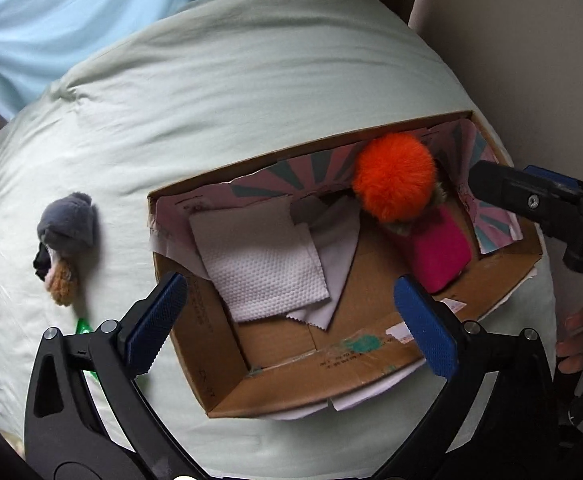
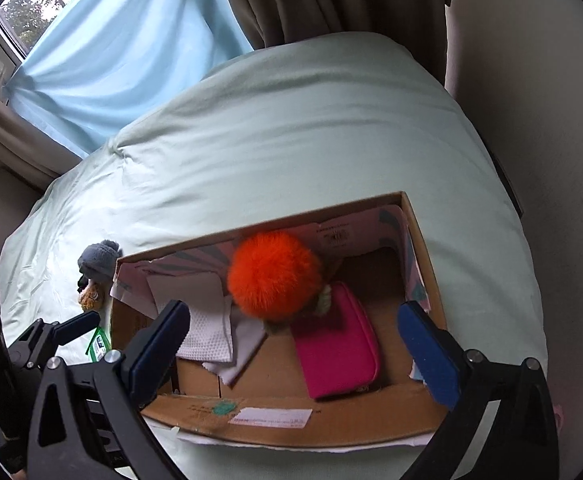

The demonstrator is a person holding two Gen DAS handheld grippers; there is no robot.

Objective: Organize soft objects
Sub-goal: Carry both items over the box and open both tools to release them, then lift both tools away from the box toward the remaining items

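An open cardboard box (image 1: 219, 396) (image 2: 331, 428) lies on a pale green bed. Inside it are an orange fluffy pompom (image 1: 393, 178) (image 2: 273, 274), a pink pouch (image 1: 441, 250) (image 2: 337, 354) and white tissues (image 1: 263, 264) (image 2: 207, 326). A small grey and tan plush toy (image 1: 61, 242) (image 2: 95, 270) lies on the bed left of the box. My left gripper (image 1: 291, 324) is open and empty above the box's near left part. My right gripper (image 2: 299, 350) is open and empty above the box; it also shows at the right edge of the left wrist view (image 1: 531, 204).
A small green packet (image 2: 98, 345) (image 1: 83, 326) lies on the bed by the box's near left corner. Light blue and brown curtains (image 2: 123, 52) hang behind the bed. A wall (image 2: 551, 160) runs along the right side.
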